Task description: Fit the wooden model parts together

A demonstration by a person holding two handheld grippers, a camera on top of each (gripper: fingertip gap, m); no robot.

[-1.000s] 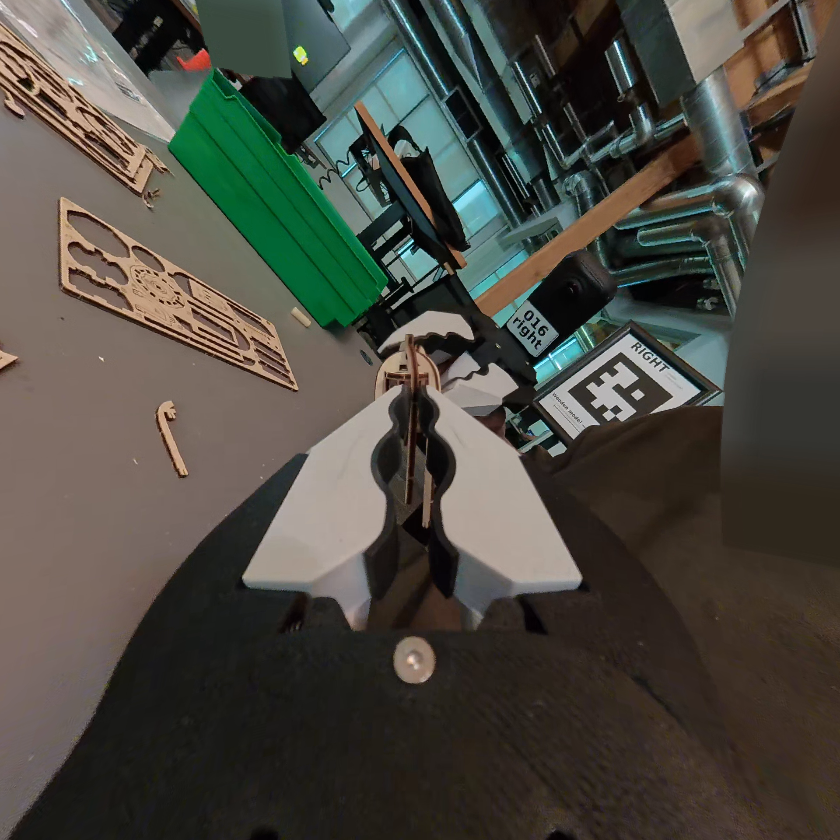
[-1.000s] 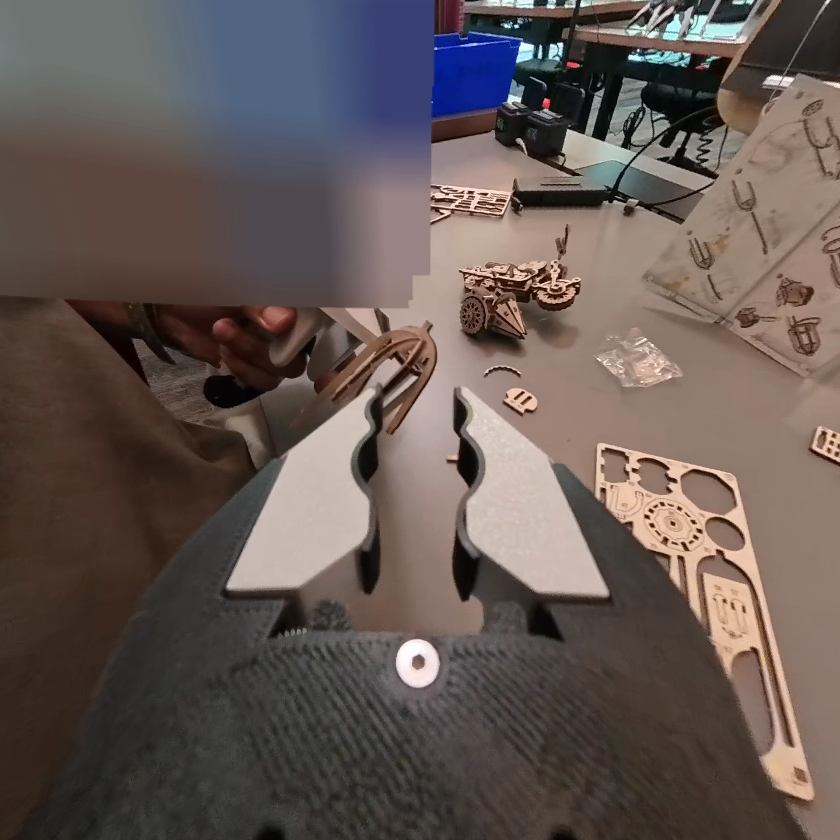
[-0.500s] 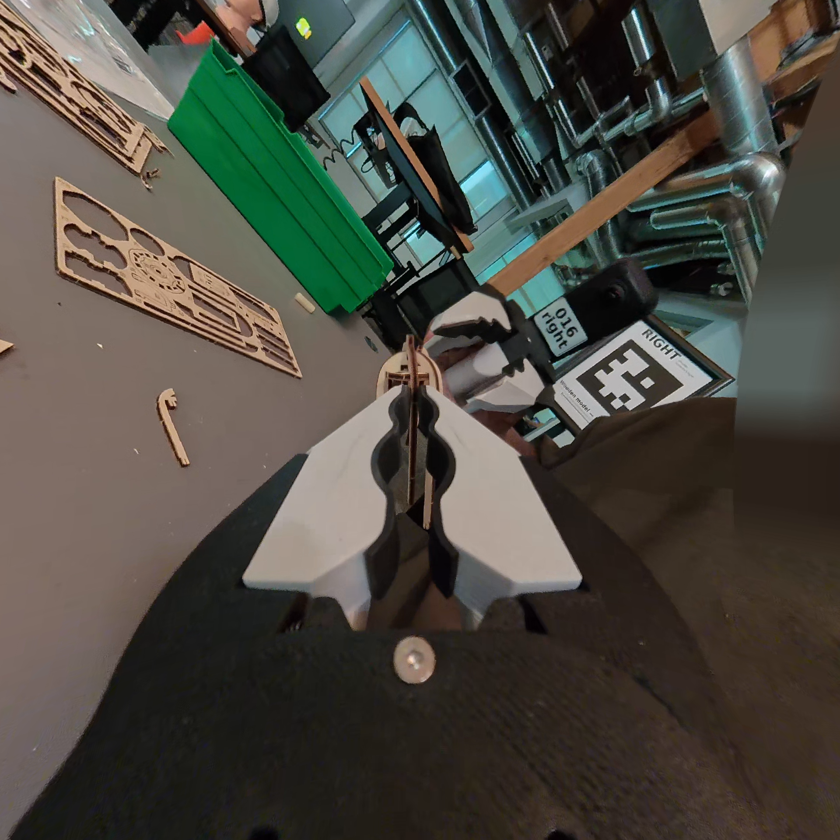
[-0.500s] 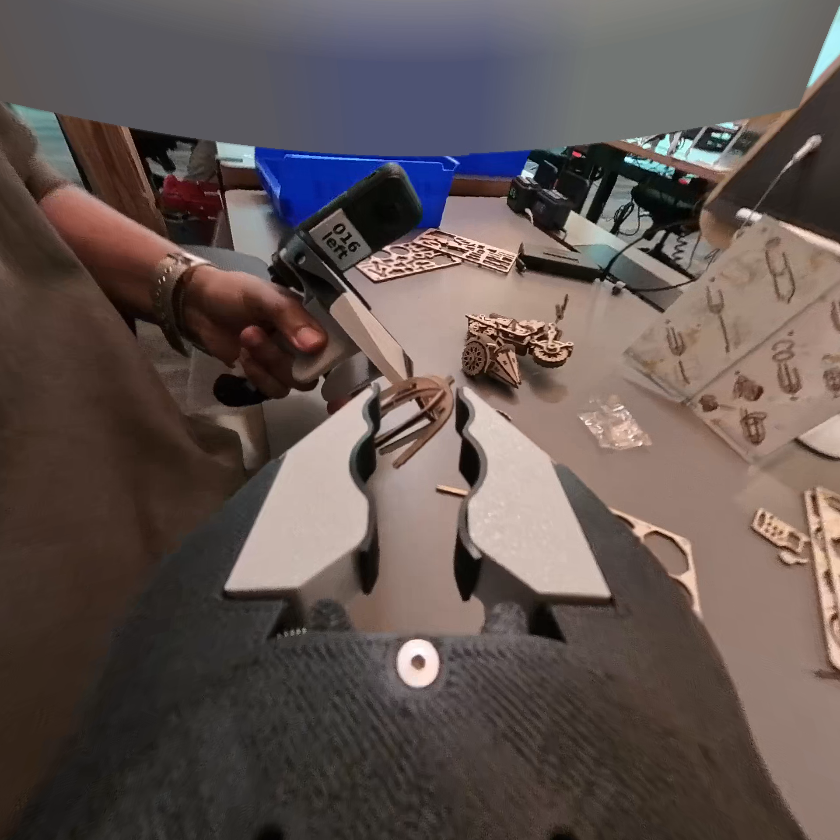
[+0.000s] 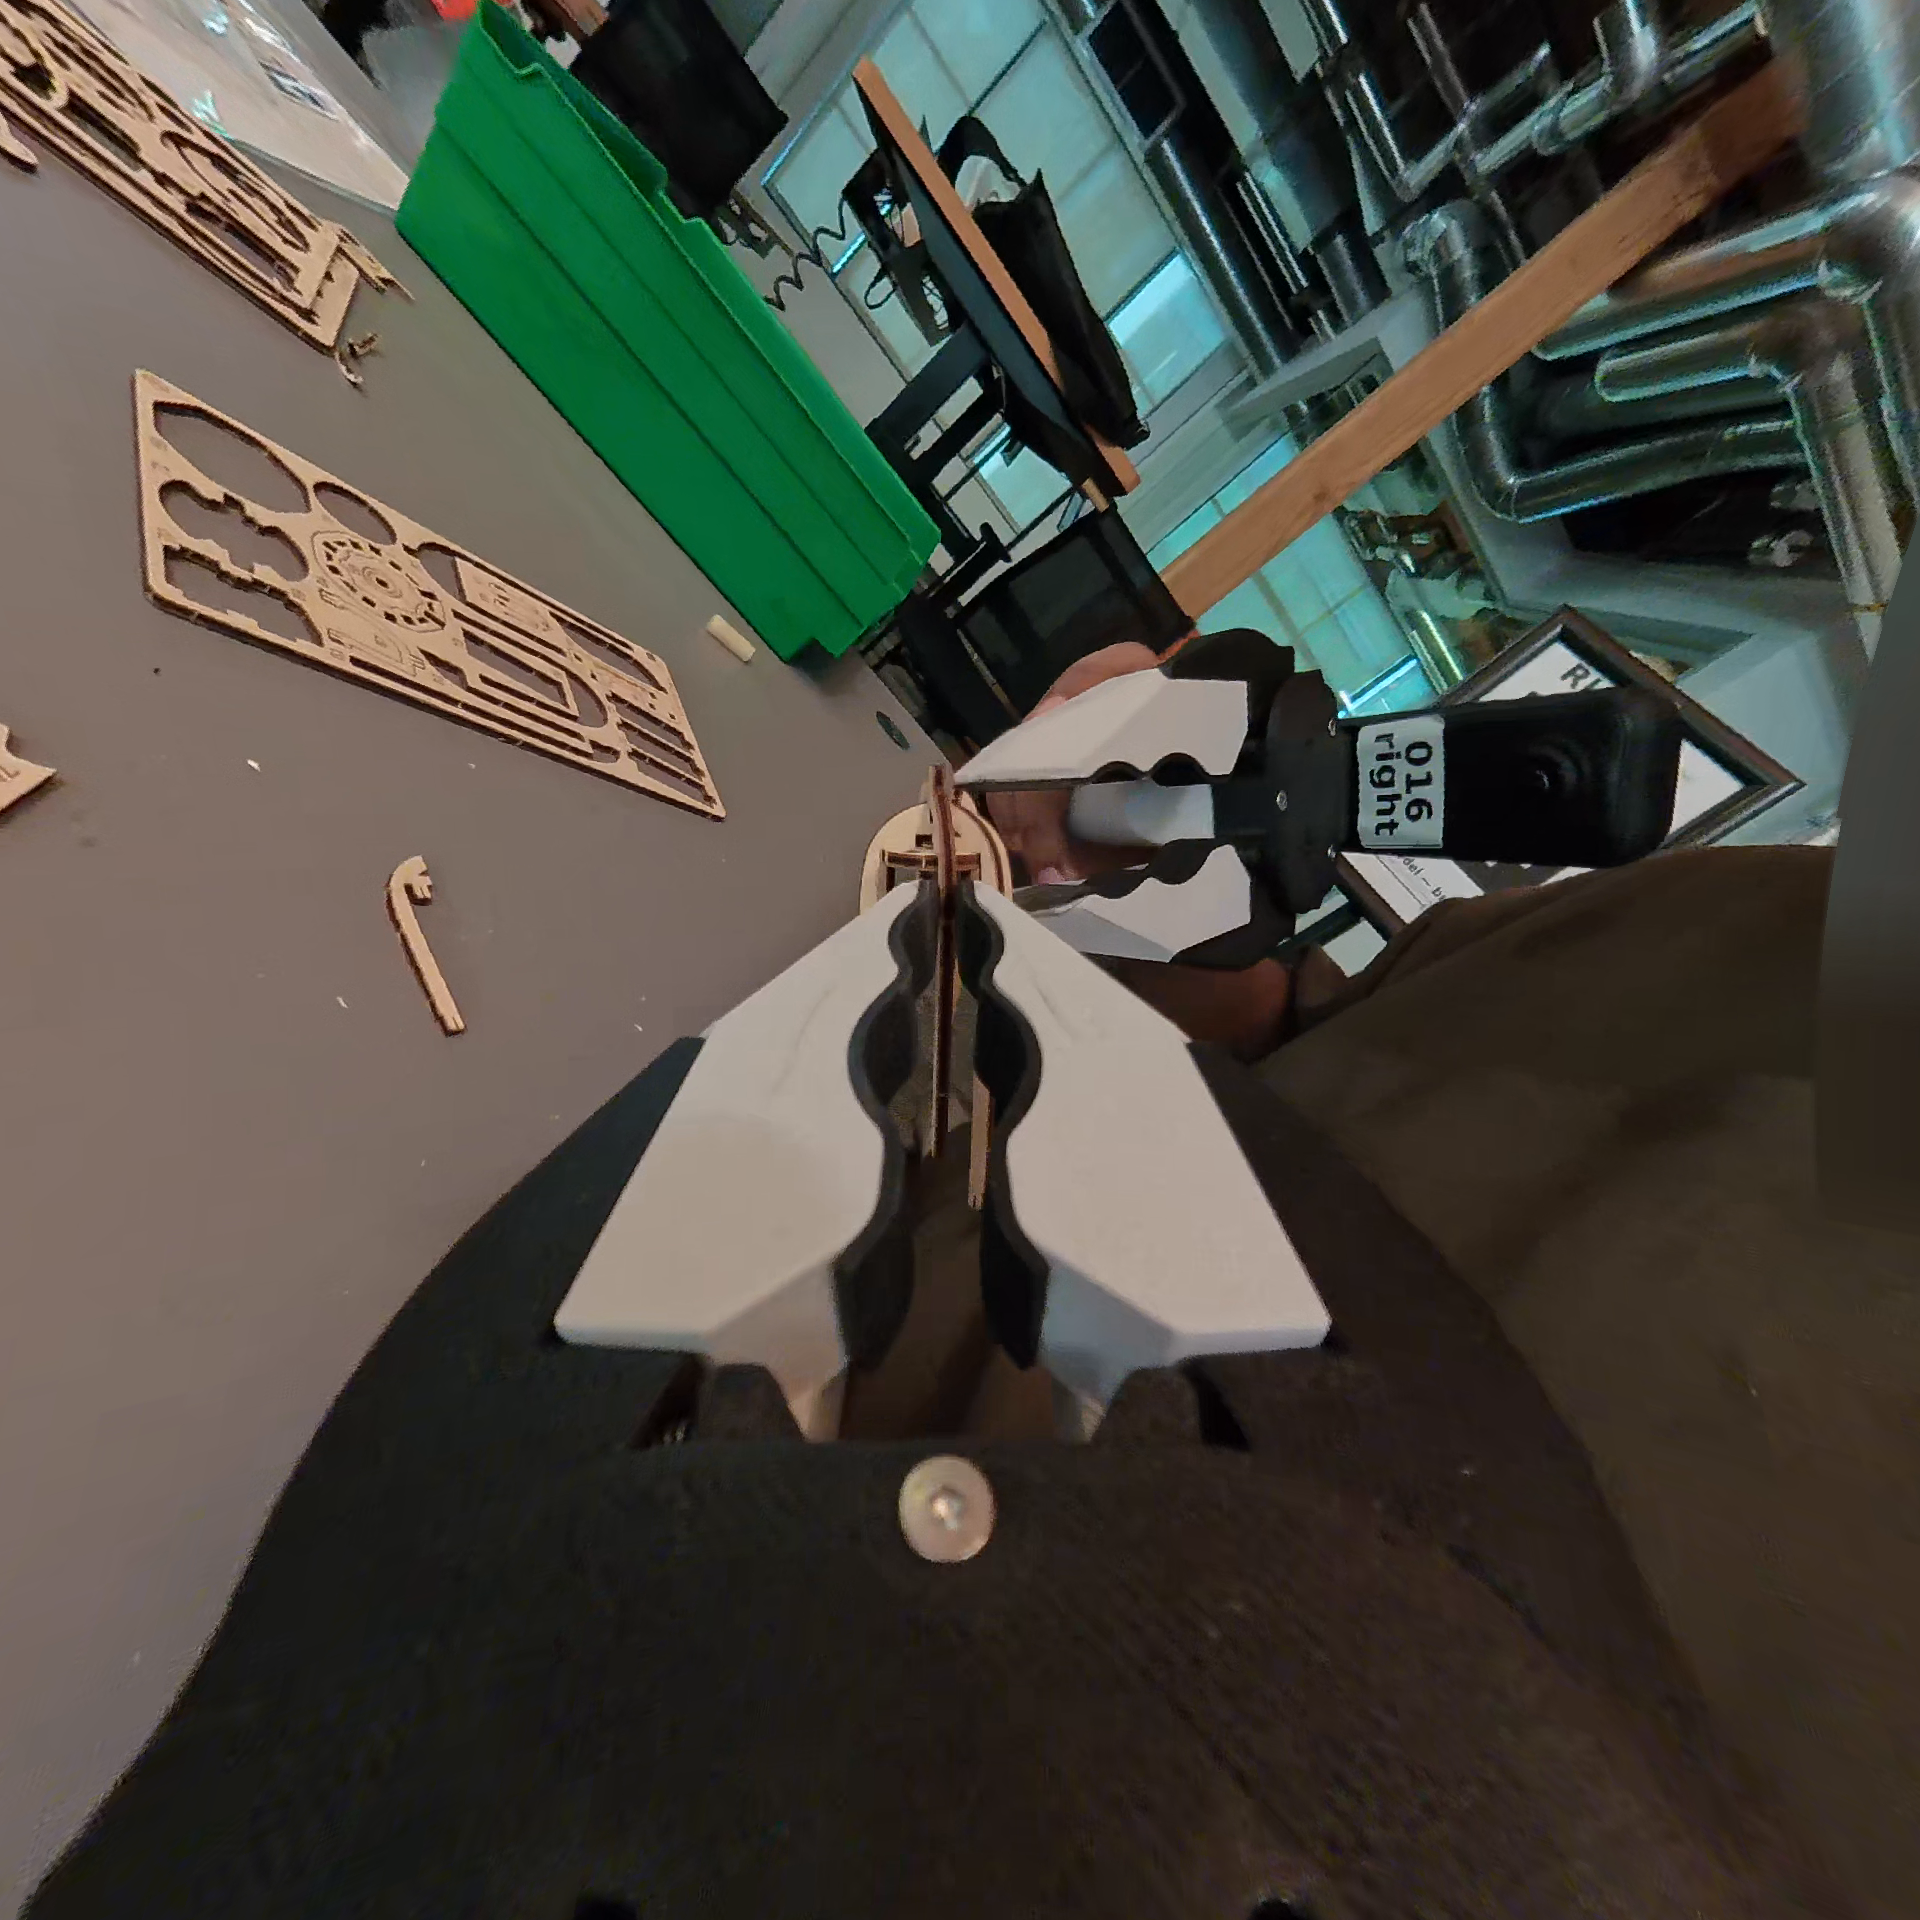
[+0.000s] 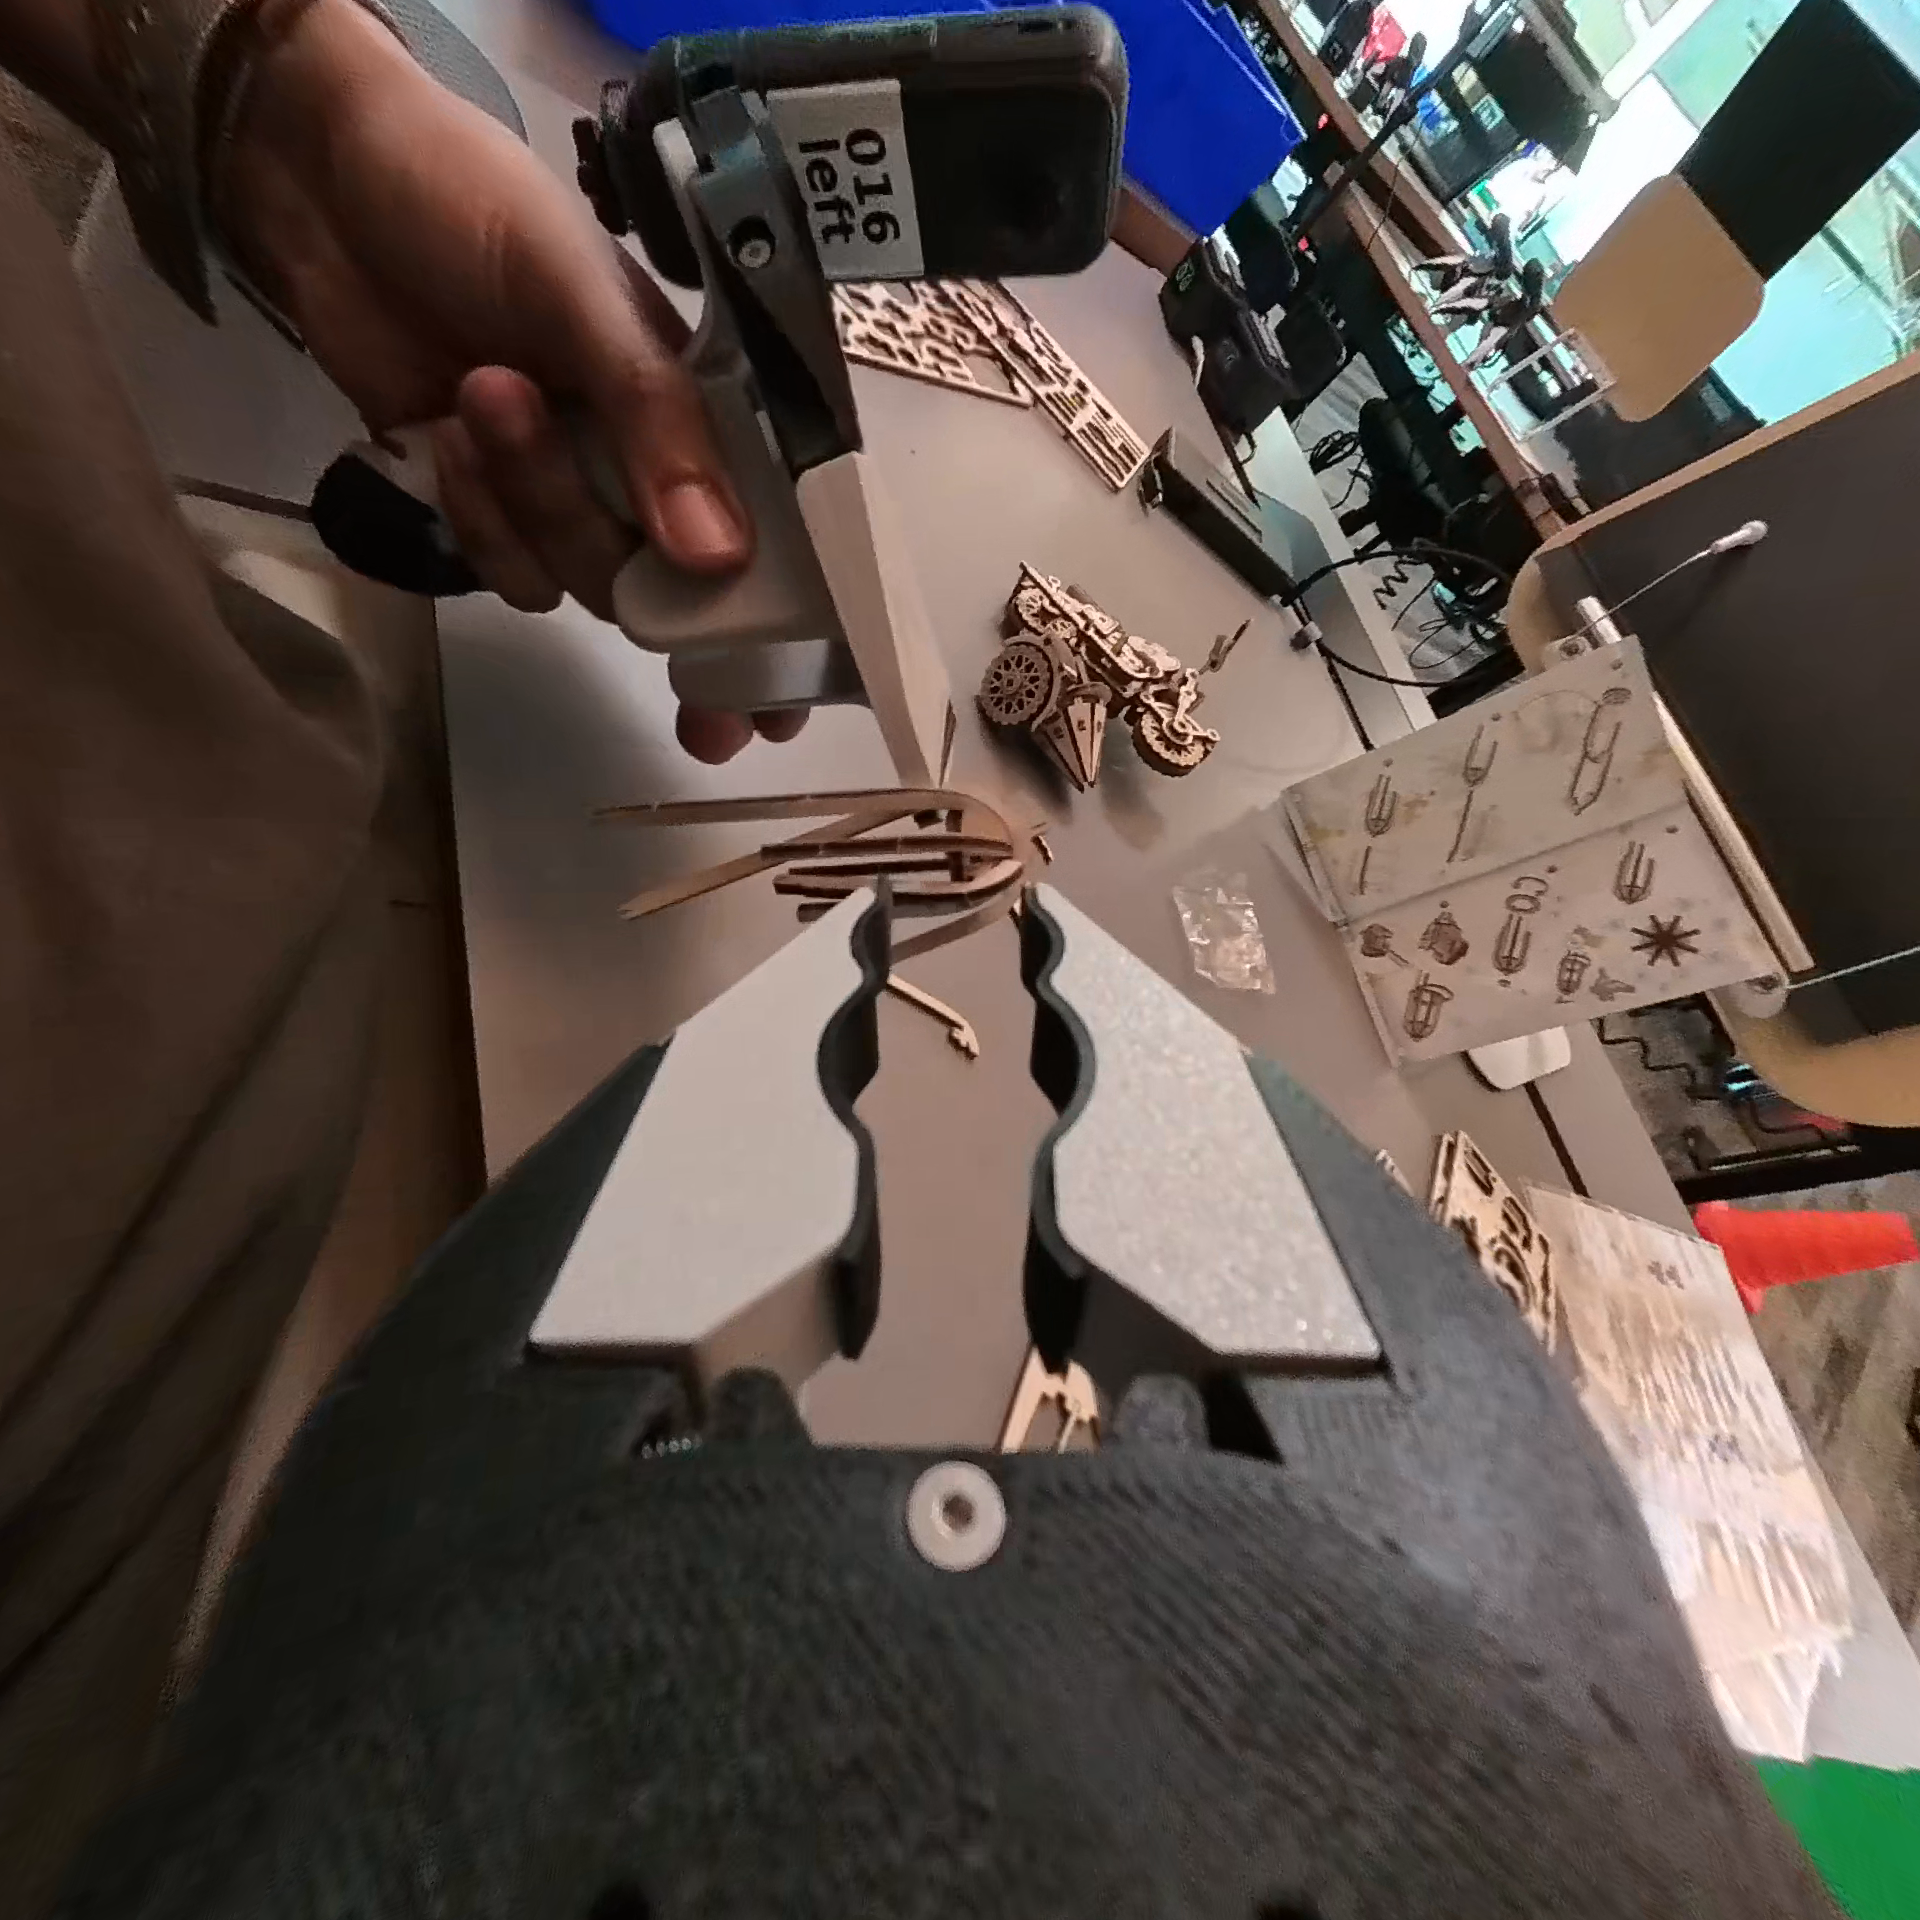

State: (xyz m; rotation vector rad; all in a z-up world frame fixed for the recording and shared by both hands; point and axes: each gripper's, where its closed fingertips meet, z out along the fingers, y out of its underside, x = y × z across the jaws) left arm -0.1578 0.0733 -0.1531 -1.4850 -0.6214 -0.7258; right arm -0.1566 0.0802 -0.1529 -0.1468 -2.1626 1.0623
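Observation:
My left gripper (image 5: 940, 899) is shut on a thin wooden rib assembly (image 5: 940, 831), several curved ribs that meet in an arch, held edge-on above the grey table (image 5: 208, 1039). In the right wrist view the assembly (image 6: 883, 847) lies level just past my right gripper (image 6: 956, 899), which is open and empty, its fingertips on either side of the arched end. A hand holds the left gripper (image 6: 930, 779) above it. In the left wrist view the right gripper (image 5: 997, 831) sits open, right behind the assembly.
A finished wooden motorcycle model (image 6: 1091, 675), a small plastic bag (image 6: 1226, 935) and a propped instruction sheet (image 6: 1507, 862) stand farther back. A loose hook-shaped piece (image 5: 421, 940) and punched-out sheets (image 5: 416, 613) lie on the table. A green bin (image 5: 644, 343) stands at its edge.
My right gripper has tilted and come in close, so its open jaws now flank the arched end of the assembly. My left gripper has kept its hold and barely moved.

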